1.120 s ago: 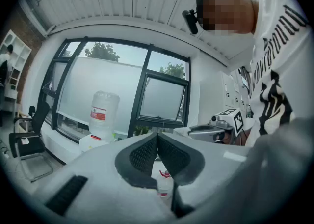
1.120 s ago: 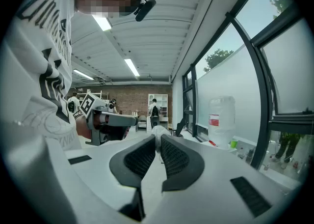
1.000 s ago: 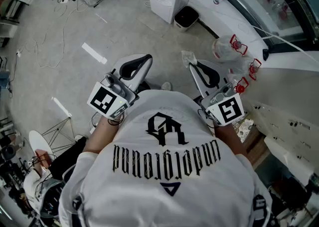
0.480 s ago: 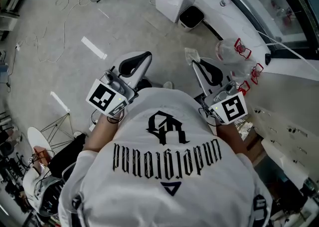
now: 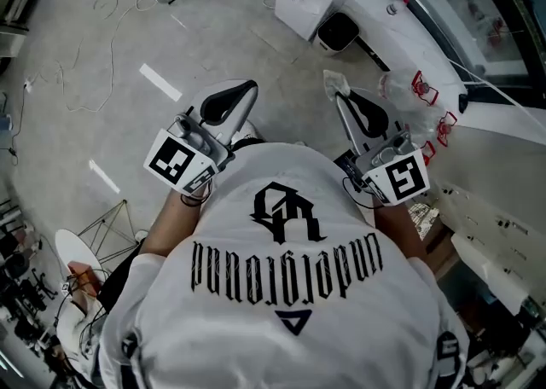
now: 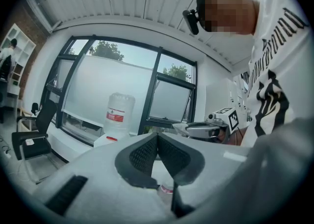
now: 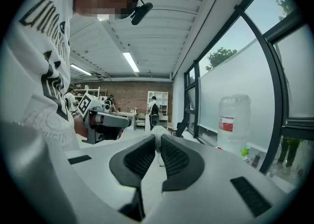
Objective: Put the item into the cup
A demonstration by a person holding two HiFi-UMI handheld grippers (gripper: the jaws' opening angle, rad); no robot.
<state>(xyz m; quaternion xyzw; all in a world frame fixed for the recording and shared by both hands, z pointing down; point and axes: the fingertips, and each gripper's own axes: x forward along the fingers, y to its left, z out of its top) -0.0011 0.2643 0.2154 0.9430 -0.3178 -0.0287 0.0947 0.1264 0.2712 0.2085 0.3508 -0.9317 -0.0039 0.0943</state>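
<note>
- A person in a white printed shirt (image 5: 281, 293) stands on a grey floor (image 5: 102, 37). A white window-side surface (image 5: 409, 33) lies ahead and to the right.
- Clear containers with red clasps (image 5: 397, 89) sit by that surface, just beyond the right gripper. No cup can be made out for certain.
- The right gripper (image 5: 341, 99) is the nearer one to the surface. It is closed on a crumpled whitish item (image 5: 334, 83), pinched at its tips.
- The left gripper (image 5: 249, 89) has its jaws together with nothing between them, and points out over the floor.
- Compared with a second ago, the surface sits closer ahead, and the item has stayed pinched.

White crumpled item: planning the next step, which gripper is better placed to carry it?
Right: the right gripper is shut on the white crumpled item; the left gripper is shut, empty.
</note>
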